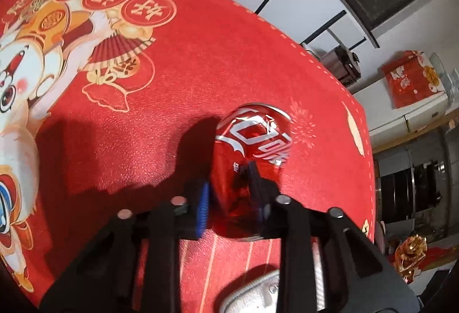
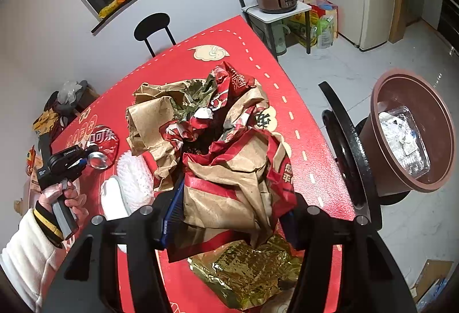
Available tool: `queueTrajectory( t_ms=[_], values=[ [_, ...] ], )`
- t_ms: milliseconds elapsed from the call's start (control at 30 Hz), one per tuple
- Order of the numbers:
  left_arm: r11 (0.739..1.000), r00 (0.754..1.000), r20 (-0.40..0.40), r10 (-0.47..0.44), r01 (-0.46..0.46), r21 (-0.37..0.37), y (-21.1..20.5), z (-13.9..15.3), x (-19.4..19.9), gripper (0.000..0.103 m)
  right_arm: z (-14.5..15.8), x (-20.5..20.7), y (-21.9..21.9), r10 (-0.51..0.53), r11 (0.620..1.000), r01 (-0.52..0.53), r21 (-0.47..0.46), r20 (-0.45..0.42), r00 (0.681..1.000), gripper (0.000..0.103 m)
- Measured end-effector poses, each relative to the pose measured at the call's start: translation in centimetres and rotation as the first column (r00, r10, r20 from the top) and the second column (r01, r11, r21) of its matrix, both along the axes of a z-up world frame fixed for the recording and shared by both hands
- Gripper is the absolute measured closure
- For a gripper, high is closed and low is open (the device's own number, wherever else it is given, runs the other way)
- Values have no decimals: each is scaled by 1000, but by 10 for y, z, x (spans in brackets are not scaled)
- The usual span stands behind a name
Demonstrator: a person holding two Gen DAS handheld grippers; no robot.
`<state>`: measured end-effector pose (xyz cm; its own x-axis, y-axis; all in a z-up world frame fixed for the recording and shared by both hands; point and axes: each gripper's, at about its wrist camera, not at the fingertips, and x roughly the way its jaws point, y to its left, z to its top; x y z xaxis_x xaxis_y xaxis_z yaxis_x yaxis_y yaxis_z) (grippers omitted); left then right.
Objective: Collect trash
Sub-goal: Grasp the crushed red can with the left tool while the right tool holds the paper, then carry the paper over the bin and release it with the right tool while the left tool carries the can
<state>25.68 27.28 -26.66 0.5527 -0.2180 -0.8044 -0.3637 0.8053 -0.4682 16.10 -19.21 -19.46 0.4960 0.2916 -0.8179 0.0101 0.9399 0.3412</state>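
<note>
Clamped on can [image 1: 252, 146] by left hand-held gripper [image 1: 229, 192]: light, slick, dentable, taken mid-body. Right hand-held gripper [image 2: 229, 215] gripped crumpled paper bag [image 2: 223, 169], soft, springy.

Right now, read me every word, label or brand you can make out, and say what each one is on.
"可乐": red can, lying beside the left hand-held gripper.
White Chinese brand lettering: can, too warped to read here.
Gold-ringed characters: red tablecloth, upside down, unclear.
White characters: crumpled red-and-brown wrapper, too creased to read.
Small white label: left hand-held gripper body, too small.
</note>
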Motion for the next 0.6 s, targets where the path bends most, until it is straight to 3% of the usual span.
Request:
queueTrajectory(
  t_ms=[33, 267, 600],
  values=[
    [1000, 1000, 7, -7, 7, 8, -2, 3, -2, 85, 0, 0, -1, 1, 1000, -1, 2, 1, 1000, 46],
    [994, 998, 46, -47, 42, 104, -22, 31, -29, 85, 4, -4, -7, 0, 1000, -1, 28, 23, 1000, 46],
    [996, 982, 188, -18, 1, 93, -35, 84, -100, 85, 10, -16, -25, -41, 996, 36, 84, 58, 997, 46]
  ],
)
